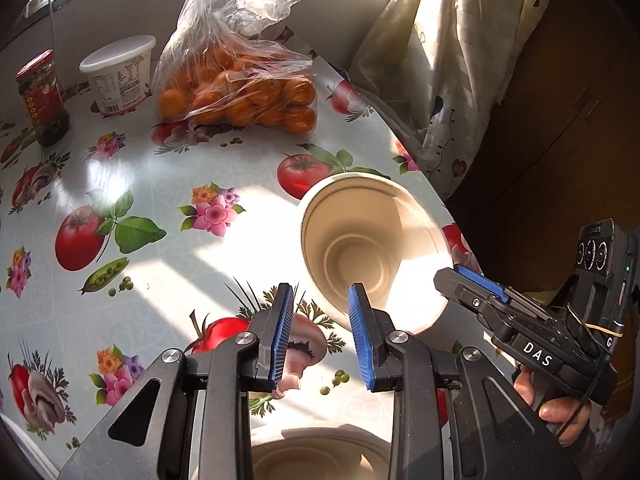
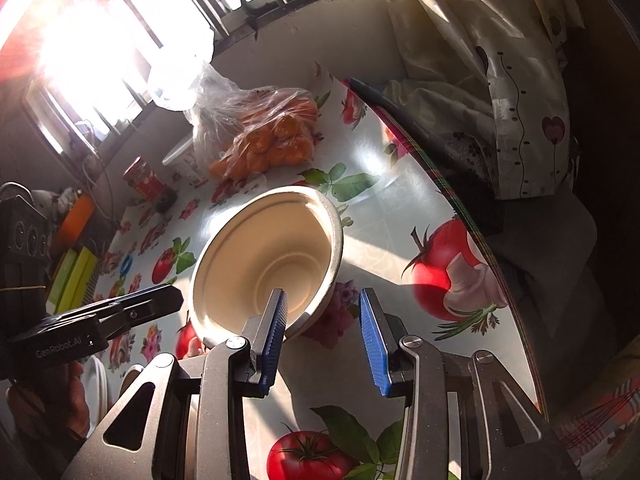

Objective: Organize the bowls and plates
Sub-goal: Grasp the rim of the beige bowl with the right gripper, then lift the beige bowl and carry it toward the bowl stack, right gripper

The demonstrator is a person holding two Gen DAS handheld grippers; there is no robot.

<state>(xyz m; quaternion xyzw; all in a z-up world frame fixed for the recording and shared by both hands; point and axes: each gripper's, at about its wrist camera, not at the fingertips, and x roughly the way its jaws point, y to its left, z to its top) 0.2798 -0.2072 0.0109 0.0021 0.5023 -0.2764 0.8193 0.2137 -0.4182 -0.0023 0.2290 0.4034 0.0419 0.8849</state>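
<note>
A beige paper bowl (image 1: pixel 372 248) stands upright on the fruit-print tablecloth near the table's right edge; it also shows in the right wrist view (image 2: pixel 266 252). My left gripper (image 1: pixel 322 336) is open just in front of the bowl, its right finger over the near rim. My right gripper (image 2: pixel 324 336) is open, its left finger inside the bowl's near rim and its right finger outside; it shows from the side in the left wrist view (image 1: pixel 472 288). A second beige bowl (image 1: pixel 320 456) lies below my left gripper. White plates (image 2: pixel 98 384) show at the lower left.
A plastic bag of oranges (image 1: pixel 244 84), a white tub (image 1: pixel 120 72) and a red-lidded jar (image 1: pixel 42 96) stand at the back of the table. The table edge (image 2: pixel 496 264) runs close on the right, with a curtain (image 1: pixel 436 60) beyond. Green boxes (image 2: pixel 74 276) lie far left.
</note>
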